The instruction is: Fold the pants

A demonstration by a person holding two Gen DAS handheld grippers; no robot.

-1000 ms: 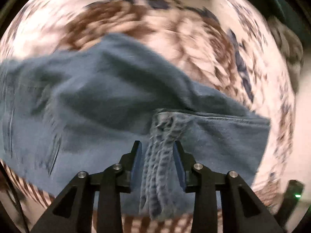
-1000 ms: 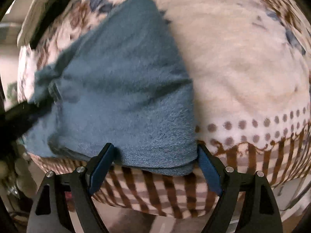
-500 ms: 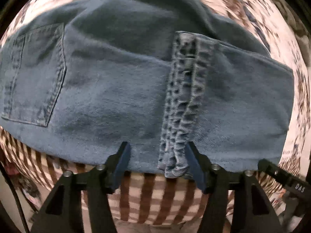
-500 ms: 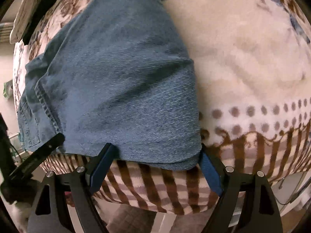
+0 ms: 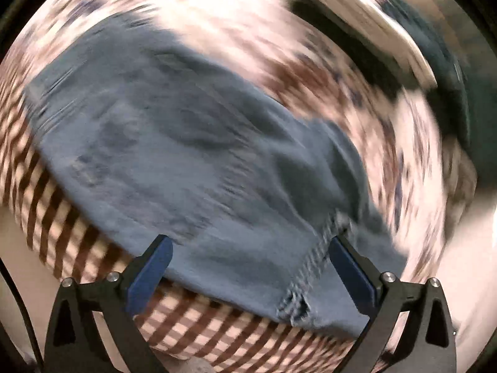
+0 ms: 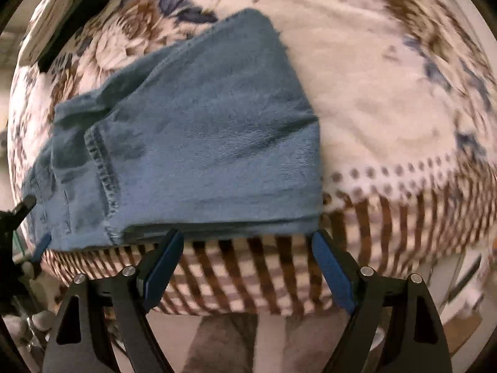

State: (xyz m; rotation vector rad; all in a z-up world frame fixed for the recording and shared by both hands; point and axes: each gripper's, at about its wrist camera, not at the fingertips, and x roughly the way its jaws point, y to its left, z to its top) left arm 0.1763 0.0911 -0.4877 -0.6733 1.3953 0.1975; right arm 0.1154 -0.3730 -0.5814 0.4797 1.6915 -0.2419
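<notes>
Two grippers are held over the folded pants point(image 6: 198, 143) on the blanket point(image 6: 388, 99): left gripper point(image 5: 248, 267) just spread wide, nothing pinched; right gripper point(image 6: 245, 258) spread, w/ nothing pinched.

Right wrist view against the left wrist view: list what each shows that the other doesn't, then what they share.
Only the right wrist view: the far hem of the folded jeans, the dotted band on the blanket, sharp flower prints, and floor below the bed edge.

Only the left wrist view: a blurred frame, with the frayed seam lying between its wide-open tongs, whose jaws have just been opening, and a dark object at upper right.

Both: the jeans lying on the blanket with its striped border, and open tongs gripping nothing.
</notes>
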